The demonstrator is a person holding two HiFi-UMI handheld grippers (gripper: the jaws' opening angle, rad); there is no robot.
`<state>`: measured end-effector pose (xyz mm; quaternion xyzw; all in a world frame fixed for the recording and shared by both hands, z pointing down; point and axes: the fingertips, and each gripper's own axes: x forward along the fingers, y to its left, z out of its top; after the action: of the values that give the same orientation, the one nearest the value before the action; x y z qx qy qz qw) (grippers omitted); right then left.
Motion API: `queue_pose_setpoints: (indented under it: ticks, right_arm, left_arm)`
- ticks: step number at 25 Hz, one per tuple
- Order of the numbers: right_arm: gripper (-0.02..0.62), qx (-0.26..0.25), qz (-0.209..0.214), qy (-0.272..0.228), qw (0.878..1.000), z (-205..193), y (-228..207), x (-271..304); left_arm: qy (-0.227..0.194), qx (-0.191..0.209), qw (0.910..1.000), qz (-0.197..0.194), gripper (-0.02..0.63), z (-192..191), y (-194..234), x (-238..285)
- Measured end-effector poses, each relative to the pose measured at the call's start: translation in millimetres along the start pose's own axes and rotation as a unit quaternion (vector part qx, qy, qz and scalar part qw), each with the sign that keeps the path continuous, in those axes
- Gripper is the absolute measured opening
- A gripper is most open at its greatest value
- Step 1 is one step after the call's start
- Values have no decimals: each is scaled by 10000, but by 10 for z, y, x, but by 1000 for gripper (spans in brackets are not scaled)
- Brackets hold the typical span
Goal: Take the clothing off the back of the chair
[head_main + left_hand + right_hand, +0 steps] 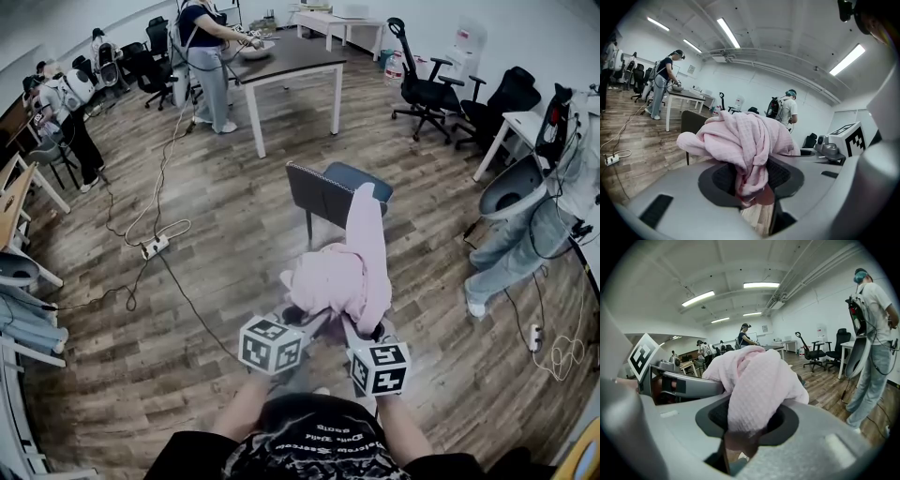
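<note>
The clothing (343, 274) is clamped in the jaws of the left gripper (300, 319) and the right gripper (360, 330), set side by side, with the chair (322, 192) placed just behind it, a table (292, 58) farther behind, and a power strip (155, 247) laid on the floor (225, 309) to the left.

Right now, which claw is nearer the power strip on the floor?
Left. The left claw holds the garment on the side of the strip; the right claw, also gripping it, is farther right.
</note>
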<state>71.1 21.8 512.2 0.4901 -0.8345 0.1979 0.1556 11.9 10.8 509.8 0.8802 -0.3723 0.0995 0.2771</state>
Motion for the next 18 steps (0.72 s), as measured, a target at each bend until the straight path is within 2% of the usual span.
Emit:
queue_pose_setpoints:
  ticks: [11,18]
  right_arm:
    - [130,-44,-61,-202,9998,-53,55,-282]
    - [129,108,-143,-251,9995,-82,-33,-372]
  left_arm:
    - [-222,10,9997,37,150,-72,-242,-131]
    - [-194,83,9998,74,150,-75,-343,-67]
